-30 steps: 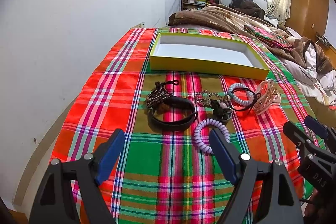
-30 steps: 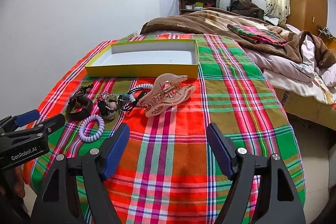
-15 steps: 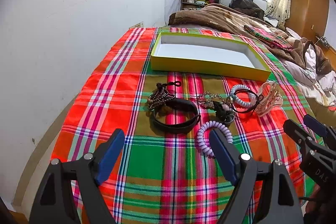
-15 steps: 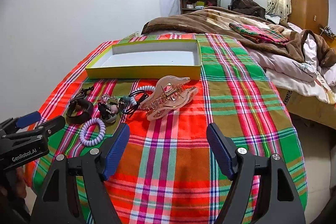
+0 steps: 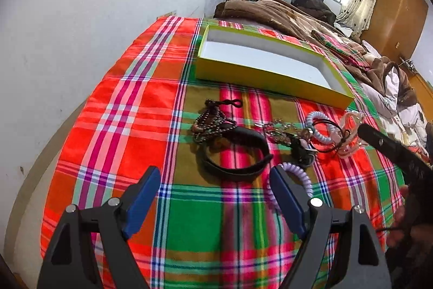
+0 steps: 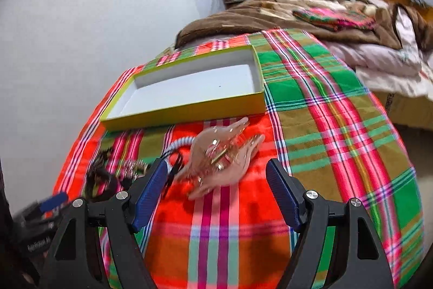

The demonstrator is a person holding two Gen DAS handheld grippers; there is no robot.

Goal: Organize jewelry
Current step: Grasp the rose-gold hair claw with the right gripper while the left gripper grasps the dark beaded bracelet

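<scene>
Since the box [image 6: 189, 106] sits empty at the bed's far edge, I've got my right gripper [image 6: 216, 194] wide open, holding nothing, lined up on the clip [image 6: 224, 159]. Left gripper [image 5: 216, 197] open too, near the band [image 5: 238, 153].

Plaid-covered bed [image 5: 130, 110] carries yellow box [image 5: 259, 72], jewelry [image 5: 238, 151].

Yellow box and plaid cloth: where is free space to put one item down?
The yellow box floor shows bare. The plaid cloth is bare right of the clear hair claw, and left of the beaded bracelet. It is crowded between them: black band, lilac coil tie.
</scene>
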